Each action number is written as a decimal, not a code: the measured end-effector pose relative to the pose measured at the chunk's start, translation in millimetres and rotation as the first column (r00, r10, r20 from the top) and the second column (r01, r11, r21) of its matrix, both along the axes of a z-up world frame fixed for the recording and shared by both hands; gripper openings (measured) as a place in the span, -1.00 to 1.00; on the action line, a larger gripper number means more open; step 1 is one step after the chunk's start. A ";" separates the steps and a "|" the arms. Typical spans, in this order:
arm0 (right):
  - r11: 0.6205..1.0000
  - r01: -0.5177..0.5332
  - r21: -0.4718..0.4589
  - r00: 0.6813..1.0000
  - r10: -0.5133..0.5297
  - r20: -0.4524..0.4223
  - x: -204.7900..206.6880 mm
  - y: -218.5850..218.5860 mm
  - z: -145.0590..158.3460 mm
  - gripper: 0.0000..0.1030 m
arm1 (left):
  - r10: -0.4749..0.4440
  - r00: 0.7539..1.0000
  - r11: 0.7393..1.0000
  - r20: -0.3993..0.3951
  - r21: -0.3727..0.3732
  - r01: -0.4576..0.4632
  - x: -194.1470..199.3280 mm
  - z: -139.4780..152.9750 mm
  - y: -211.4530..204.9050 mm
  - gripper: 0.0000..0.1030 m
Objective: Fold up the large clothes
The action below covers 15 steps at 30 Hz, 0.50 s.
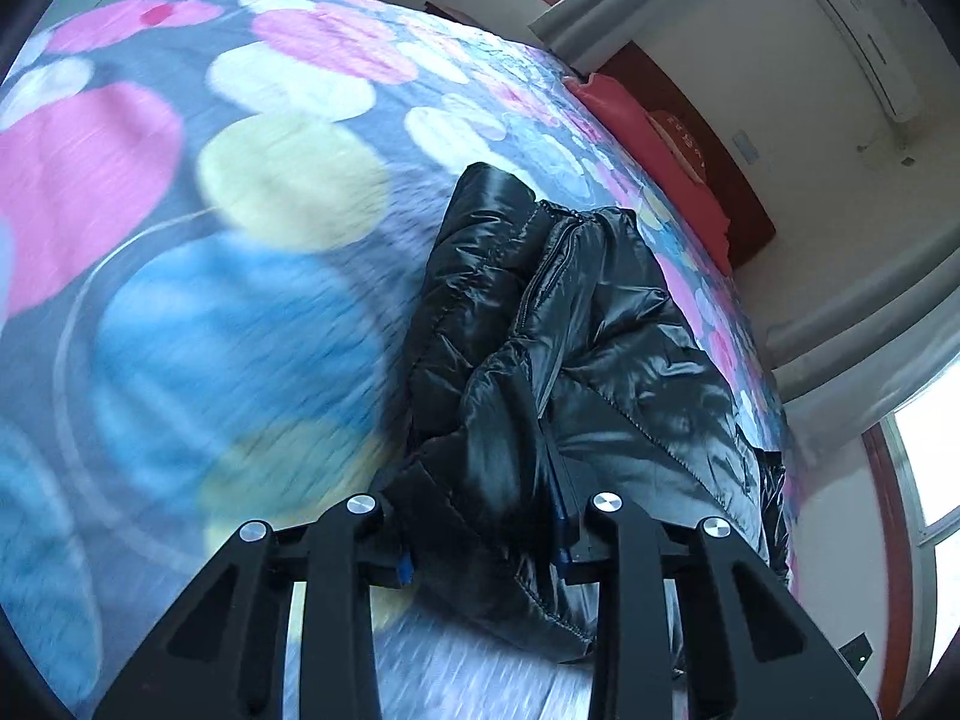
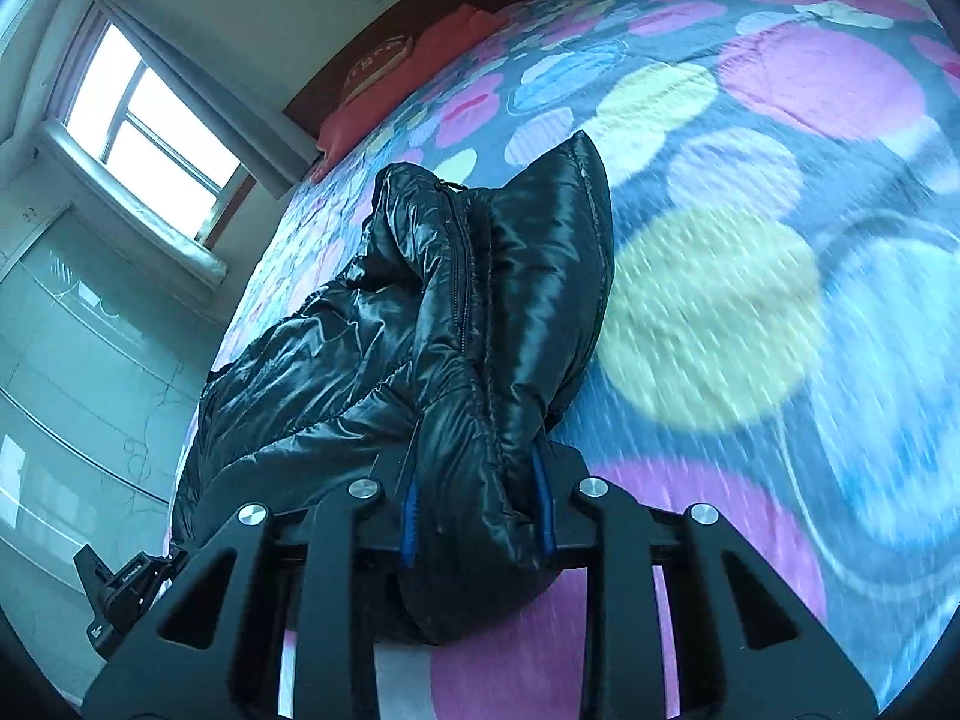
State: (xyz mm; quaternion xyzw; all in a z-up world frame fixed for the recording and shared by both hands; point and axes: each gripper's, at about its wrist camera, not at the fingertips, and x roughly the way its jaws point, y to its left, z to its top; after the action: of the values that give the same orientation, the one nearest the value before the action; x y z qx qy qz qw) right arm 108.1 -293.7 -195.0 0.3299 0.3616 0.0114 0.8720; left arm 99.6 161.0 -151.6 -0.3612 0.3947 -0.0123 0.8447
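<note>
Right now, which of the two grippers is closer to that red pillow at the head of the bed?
Neither clearly. The left gripper and right gripper both clamp the black puffer jacket, well short of the red pillow beyond it.

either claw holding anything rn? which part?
Both. Left claw and right claw are each clamped on a bunched edge of the black puffer jacket; which part of the garment can't be told.

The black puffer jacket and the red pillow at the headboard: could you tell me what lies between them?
Only bare dotted bedspread separates the jacket from the pillow, clearest in the right wrist view.
</note>
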 end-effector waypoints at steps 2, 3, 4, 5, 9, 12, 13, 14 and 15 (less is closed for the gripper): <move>1.000 -0.004 -0.008 1.000 0.004 -0.006 -8.4 2.1 -0.4 -0.45 | -0.004 1.000 1.000 -0.007 -0.007 0.004 -8.4 -1.2 2.2 -0.34; 1.000 -0.005 -0.010 1.000 0.005 -0.007 -10.5 2.8 -0.4 -0.44 | -0.008 1.000 1.000 -0.009 -0.008 0.008 -9.1 -1.5 2.6 -0.33; 1.000 -0.005 -0.011 1.000 0.005 -0.006 -13.6 2.9 -1.1 -0.43 | -0.014 1.000 1.000 -0.008 -0.003 0.014 -9.2 -2.0 3.1 -0.28; 1.000 -0.006 -0.012 1.000 0.006 -0.007 -14.2 2.7 -2.1 -0.42 | -0.023 1.000 1.000 -0.003 0.004 0.023 -8.9 -2.1 3.3 -0.26; 1.000 0.005 0.000 1.000 -0.005 -0.010 -11.6 1.0 -2.9 -0.40 | -0.031 0.999 1.000 -0.008 0.000 0.031 -7.2 -2.3 4.6 -0.21; 1.000 0.007 0.006 1.000 -0.007 -0.015 -7.2 -2.0 -0.5 -0.32 | -0.025 1.000 1.000 -0.011 -0.019 0.025 -8.4 -2.1 8.5 -0.12; 1.000 0.010 0.008 1.000 -0.010 -0.018 -6.1 -2.2 -0.7 -0.28 | -0.020 1.000 0.999 -0.012 -0.027 0.020 -9.9 -2.0 9.9 -0.11; 1.000 0.014 0.009 1.000 -0.014 -0.019 -7.8 -3.6 -1.1 -0.24 | -0.014 1.000 0.999 -0.012 -0.036 0.013 -11.5 -1.9 11.4 -0.09; 1.000 0.016 0.009 1.000 -0.016 -0.021 -8.7 -4.4 -1.5 -0.23 | -0.012 1.000 0.999 -0.012 -0.038 0.011 -13.1 -1.5 11.6 -0.08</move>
State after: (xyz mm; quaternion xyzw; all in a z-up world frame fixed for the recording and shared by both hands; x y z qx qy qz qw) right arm 99.4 -298.1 -196.6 0.3370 0.3678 0.0027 0.8667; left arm 86.5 172.6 -153.1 -0.3751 0.4018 -0.0226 0.8351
